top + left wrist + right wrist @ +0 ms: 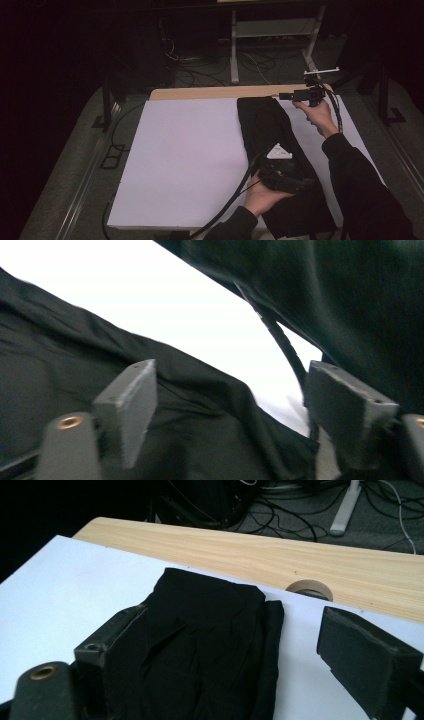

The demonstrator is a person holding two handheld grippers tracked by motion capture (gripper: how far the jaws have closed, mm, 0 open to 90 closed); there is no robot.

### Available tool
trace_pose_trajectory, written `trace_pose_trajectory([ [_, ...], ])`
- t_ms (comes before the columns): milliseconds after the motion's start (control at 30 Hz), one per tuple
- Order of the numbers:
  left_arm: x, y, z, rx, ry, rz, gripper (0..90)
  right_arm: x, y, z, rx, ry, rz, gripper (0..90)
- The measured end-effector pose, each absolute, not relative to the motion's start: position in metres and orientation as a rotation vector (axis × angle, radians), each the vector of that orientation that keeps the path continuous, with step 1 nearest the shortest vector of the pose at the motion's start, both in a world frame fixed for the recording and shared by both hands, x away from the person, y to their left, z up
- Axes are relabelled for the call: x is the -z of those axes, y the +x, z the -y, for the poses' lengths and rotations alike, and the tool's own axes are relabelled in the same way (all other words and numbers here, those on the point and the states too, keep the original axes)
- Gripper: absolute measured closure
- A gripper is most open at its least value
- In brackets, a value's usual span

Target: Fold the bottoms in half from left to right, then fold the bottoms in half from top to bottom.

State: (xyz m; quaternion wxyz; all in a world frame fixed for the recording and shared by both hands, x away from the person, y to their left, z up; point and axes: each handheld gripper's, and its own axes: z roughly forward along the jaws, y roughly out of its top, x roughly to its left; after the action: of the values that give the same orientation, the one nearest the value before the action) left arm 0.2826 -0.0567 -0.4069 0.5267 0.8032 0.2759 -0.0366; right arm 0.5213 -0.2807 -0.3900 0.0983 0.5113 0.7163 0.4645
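While both grippers stood open, nothing between their jaws, a folded black garment [272, 150] lay right of centre on the white table [185, 150]. Soft, light and limp by its look, it seemed best pinched at a folded corner [257, 597].

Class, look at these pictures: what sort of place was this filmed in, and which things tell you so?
Probably a lab or workshop recording set-up, not a home: a white-covered wooden table holding one black garment, loose cables across the floor, and a metal stand behind.
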Motion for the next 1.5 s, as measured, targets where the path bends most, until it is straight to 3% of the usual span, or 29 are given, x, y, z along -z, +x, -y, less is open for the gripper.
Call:
trace_pose_trajectory([
  [100, 0.403, 0.288, 0.046, 0.042, 1.924, -0.658, 9.4, 0.391, 0.513, 0.285, -1.424, 1.495, -2.114, 0.4],
  [233, 0.402, 0.293, 0.037, 0.014, 1.961, -0.652, 0.0, 0.399, 0.507, 0.288, -1.386, 1.503, -2.116, 0.4],
  [700, 0.408, 0.312, 0.019, -0.021, 1.985, -0.642, 0.0, 0.416, 0.5, 0.301, -1.384, 1.532, -2.126, 0.4],
  [1500, 0.407, 0.339, -0.013, -0.112, 2.003, -0.698, 0.0, 0.407, 0.486, 0.299, -1.361, 1.463, -2.139, 0.4],
])
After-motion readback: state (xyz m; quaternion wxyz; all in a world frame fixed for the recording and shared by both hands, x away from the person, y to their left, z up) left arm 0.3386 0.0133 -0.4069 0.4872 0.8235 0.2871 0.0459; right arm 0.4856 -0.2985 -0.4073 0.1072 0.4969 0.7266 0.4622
